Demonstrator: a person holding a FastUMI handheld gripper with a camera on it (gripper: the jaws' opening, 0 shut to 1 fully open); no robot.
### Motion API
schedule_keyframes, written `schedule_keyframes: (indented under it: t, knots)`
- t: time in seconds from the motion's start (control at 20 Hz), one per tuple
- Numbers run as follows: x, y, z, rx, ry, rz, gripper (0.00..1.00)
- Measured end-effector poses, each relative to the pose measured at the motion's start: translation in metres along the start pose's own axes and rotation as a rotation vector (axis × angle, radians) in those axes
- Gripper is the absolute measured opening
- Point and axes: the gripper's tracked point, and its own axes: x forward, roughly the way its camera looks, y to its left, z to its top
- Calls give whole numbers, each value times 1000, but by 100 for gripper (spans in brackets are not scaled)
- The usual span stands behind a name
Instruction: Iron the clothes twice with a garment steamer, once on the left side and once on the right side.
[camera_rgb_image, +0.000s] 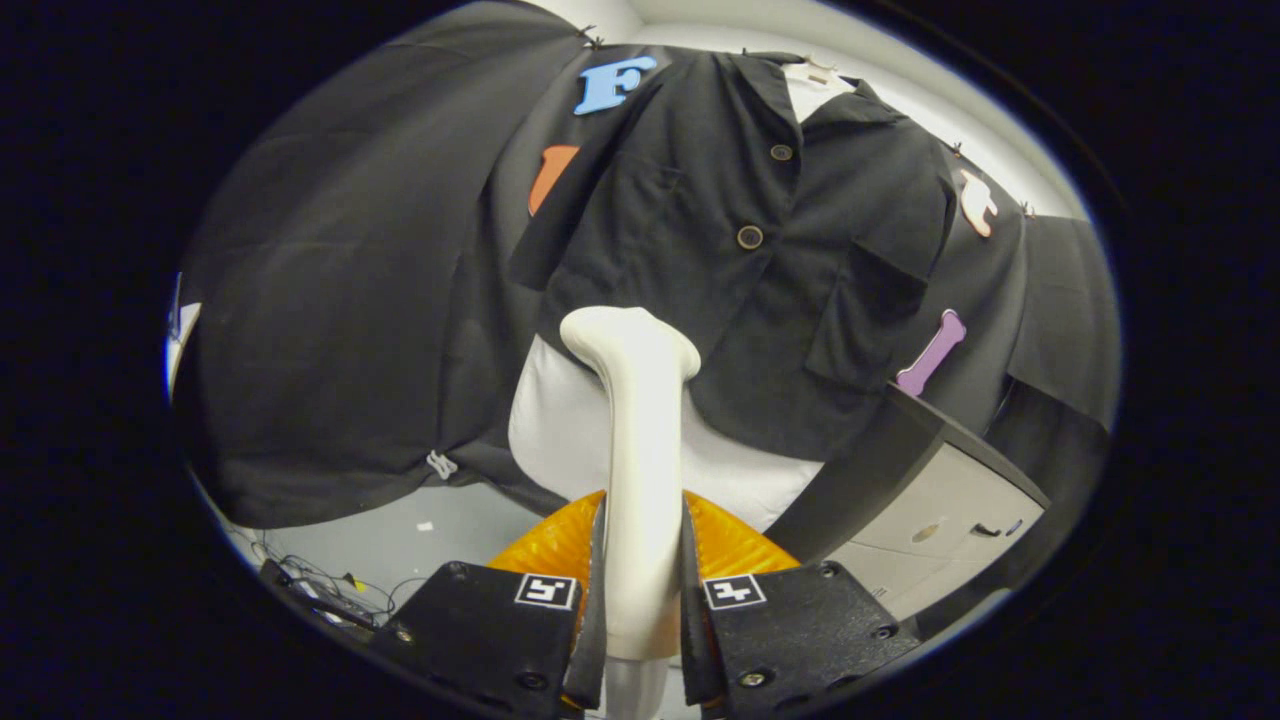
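Now – hand-held gripper (643, 585) clamps upright steamer (640, 440) – near shirt (740, 250)

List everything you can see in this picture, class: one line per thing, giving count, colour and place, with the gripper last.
Shirt: one, black, hanging ahead, beyond the fingers.
Buttons: two, dark, down the shirt's front.
Form: one, white, under the shirt.
Garment steamer: one, white, upright between the fingers, head near the shirt's hem.
Cabinet: one, pale with dark top, right of the shirt.
Cables: several, dark, on the floor.
Gripper: one, both fingers pressing the steamer's handle.
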Motion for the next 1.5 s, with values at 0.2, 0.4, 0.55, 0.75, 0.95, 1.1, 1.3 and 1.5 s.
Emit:
schedule_keyframes:
  t: [0.2, 0.4, 0.55, 0.75, 0.95, 1.1, 1.3, 1.5]
  knots:
    - [-7, -2, -2, 14, 6, 5, 33]
    - [-13, -12, 7, 67, -24, -16, 33]
    - [-20, -22, 7, 104, -31, -40, 33]
    - [-35, -44, -2, 125, -17, -88, 33]
    - [-55, -69, -19, 169, 32, -162, 33]
    - [-68, -86, -28, 203, 62, -224, 33]
    - [-86, -102, -45, 258, 103, -277, 33]
    - [-94, -112, -55, 293, 126, -279, 33]
